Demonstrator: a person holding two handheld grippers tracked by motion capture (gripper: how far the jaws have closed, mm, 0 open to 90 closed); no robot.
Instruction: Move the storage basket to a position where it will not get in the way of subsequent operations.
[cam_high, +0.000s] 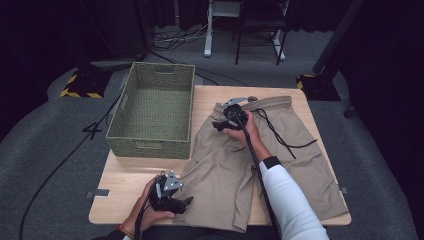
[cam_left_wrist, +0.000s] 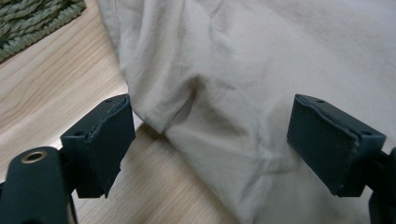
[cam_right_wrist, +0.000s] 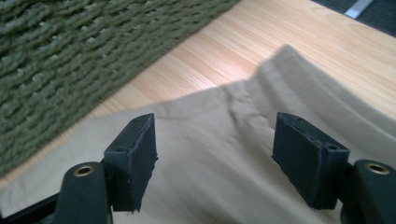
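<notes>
A pair of khaki shorts (cam_high: 270, 160) lies spread on the wooden counter (cam_high: 125, 185), taking up the centre and right of the high view, waistband toward the top of the frame and leg hems toward the bottom edge. A black drawstring (cam_high: 282, 135) trails loose over the right leg. The left tool (cam_high: 172, 197), low and left of centre in that view, sits at the hem of the left leg; in the left gripper view its jaws stand well apart with the hem corner (cam_left_wrist: 161, 121) between them, the pads not pressing on the cloth. The right tool (cam_high: 231, 116), just above centre of the high view, hovers over the waistband (cam_right_wrist: 317, 107); in the right gripper view its jaws are likewise apart, with cloth below them and nothing clamped.

Judging from this, the work looks barely begun: the shorts are flat and unfolded, and the green woven basket (cam_high: 155, 107) at the upper left of the counter is empty. Gripping, folding and probably stowing the garment in the basket all seem left to do.

The counter is light wood grain. Around it is grey carpet, with black cables crossing the floor at the left, a yellow-and-black striped base (cam_high: 80, 92) at the upper left, and white and dark furniture legs along the top of the frame
</notes>
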